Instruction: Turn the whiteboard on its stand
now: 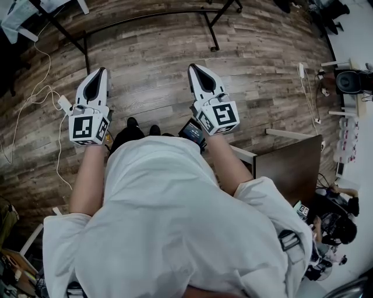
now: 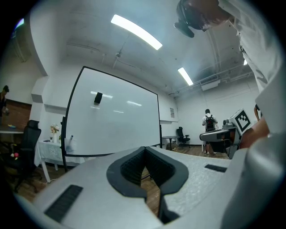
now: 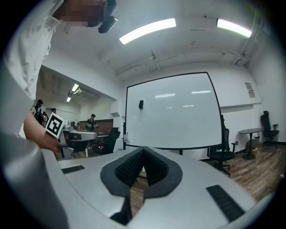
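The person holds both grippers out level, side by side, over the wooden floor [image 1: 151, 87]. The left gripper [image 1: 100, 73] has its jaws clenched together with nothing between them, and the jaws of the right gripper [image 1: 196, 70] are clenched and empty too. The whiteboard [image 3: 172, 112] stands upright on its black-framed stand [image 1: 145, 16] on the floor. It is ahead of both grippers and well apart from them, with its white face turned toward them.

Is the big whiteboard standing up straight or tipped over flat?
Standing up. The whiteboard shows its whole white face upright in both gripper views.
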Demonstrator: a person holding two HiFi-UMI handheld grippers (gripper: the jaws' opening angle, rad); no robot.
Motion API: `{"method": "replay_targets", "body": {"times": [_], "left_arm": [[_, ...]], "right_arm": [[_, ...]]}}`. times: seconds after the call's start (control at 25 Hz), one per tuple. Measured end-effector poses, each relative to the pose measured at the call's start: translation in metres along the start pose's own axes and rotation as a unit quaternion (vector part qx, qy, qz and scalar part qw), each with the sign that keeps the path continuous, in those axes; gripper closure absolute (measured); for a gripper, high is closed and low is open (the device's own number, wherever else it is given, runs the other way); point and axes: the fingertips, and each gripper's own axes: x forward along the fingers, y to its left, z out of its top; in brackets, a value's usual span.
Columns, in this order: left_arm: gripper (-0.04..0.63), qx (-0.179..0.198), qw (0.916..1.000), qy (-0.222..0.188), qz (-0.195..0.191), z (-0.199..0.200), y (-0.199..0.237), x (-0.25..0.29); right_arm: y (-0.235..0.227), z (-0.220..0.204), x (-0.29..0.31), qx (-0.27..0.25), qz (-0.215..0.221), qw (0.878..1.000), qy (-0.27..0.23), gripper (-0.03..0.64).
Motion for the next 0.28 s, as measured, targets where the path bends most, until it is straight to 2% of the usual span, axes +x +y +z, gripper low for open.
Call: {"method": "replay_targets", "body": {"times": [0.28], "left_arm": [[0.590, -0.010, 0.9999, 0.009, 0.009, -0.008, 0.005, -0.012]], "right_arm": [[0.005, 0.002, 0.007, -0.004, 0.010, 1.000, 0.000, 0.620]]}}
